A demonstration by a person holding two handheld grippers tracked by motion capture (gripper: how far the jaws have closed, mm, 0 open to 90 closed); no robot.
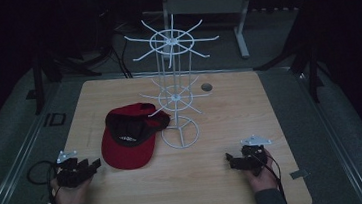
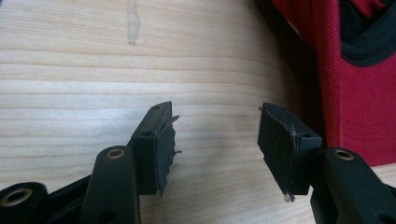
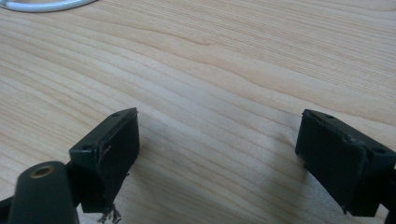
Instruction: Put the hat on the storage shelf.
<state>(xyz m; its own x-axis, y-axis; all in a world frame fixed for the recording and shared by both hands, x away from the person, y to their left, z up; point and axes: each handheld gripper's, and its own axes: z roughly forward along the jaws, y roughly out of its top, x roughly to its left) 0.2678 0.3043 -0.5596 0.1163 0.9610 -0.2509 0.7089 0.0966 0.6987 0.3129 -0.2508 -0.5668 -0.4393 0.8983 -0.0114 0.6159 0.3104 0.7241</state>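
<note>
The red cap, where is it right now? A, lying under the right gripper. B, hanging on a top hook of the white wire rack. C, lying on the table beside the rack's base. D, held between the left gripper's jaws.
C: the red cap lies on the table, up against the ring base of the white wire rack, while the left gripper sits apart from it with open, empty jaws.

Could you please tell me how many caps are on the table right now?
1. The red cap lies on the table, left of the white wire rack and just ahead of the left gripper.
</note>
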